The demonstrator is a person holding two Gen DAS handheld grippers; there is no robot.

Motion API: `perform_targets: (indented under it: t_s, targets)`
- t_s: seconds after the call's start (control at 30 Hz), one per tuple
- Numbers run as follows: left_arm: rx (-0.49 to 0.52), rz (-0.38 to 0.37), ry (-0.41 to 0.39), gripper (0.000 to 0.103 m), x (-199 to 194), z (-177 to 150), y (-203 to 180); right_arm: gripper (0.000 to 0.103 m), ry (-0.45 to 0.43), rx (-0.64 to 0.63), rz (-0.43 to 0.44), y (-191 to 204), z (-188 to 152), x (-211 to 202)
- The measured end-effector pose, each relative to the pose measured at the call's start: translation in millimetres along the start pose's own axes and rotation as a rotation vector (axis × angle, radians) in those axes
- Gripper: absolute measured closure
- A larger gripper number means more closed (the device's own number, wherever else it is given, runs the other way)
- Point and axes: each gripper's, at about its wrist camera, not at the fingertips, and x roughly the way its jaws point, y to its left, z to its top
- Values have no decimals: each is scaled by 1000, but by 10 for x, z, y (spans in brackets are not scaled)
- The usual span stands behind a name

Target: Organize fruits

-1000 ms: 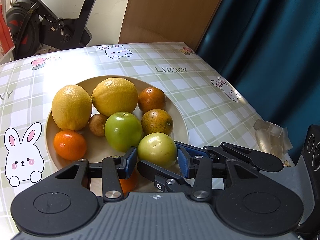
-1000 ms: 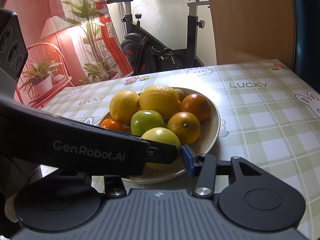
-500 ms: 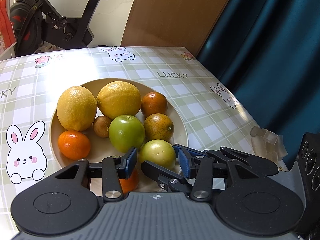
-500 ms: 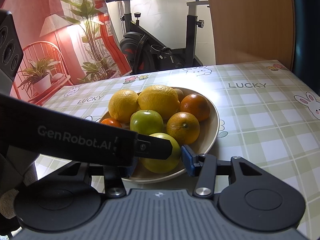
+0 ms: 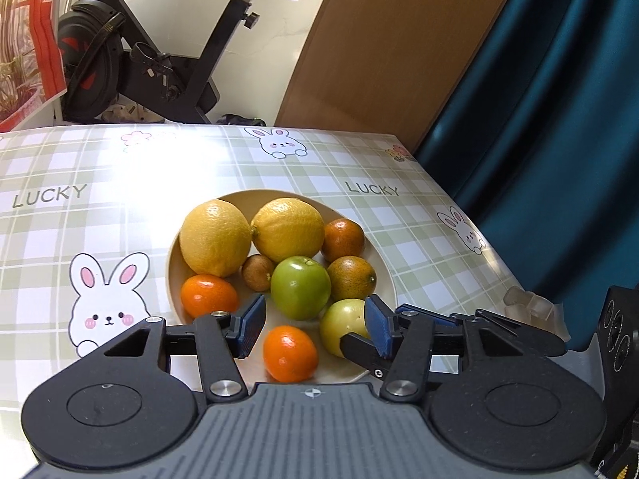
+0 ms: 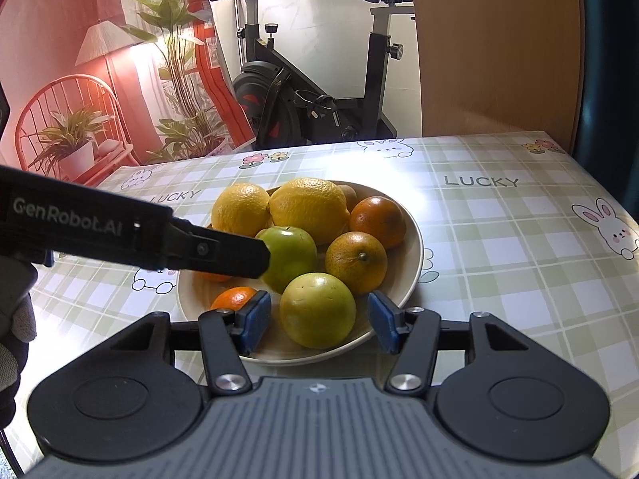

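The left tongs [image 5: 313,329] have just been opening and now stand partly open, holding nothing; a small orange [image 5: 289,353] lies in the gap between the blue pads [image 5: 251,325], near the front edge of the plate [image 5: 383,275], and the pads do not press on it. Just ahead of these tongs sits a green apple [image 5: 300,287], and at their right pad a pale green fruit [image 5: 343,331] shows. Further ahead lie two lemons [image 5: 287,228], a small brown fruit [image 5: 257,272] and two dark oranges [image 5: 350,278]; another small orange [image 5: 208,295] is ahead of the left pad. The right tongs [image 6: 319,321] have also just been opening and are partly open with nothing gripped: the pale green fruit [image 6: 317,310] sits between their pads with free space on both sides. The left tongs reach in from the left side of this view as a black arm whose tip lies in front of the green apple [image 6: 293,253]; I cannot tell if it touches it. All fruits rest on the plate [image 6: 415,255], which stands on the table [image 6: 499,263] with a checked cloth. A gloved hand [image 6: 14,319] shows at the left edge.
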Motion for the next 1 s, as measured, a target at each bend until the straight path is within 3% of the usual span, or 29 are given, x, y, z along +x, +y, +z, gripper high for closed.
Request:
perform_targets:
  t_s: [0.2, 0.5, 0.87, 1.0]
  targets:
    - [-21, 38, -69, 24, -393, 29, 121, 23, -17, -34, -15, 22, 72, -165]
    - [54, 166, -179, 12, -1001, 81, -25, 0, -50, -71, -10, 169, 255, -480]
    - [42, 285, -386, 6, -1856, 32, -207, 0, -127, -67, -16, 474, 470, -983]
    - [67, 374, -443, 3, -2069, 27, -376, 0, -144, -77, -19, 630, 555, -1152]
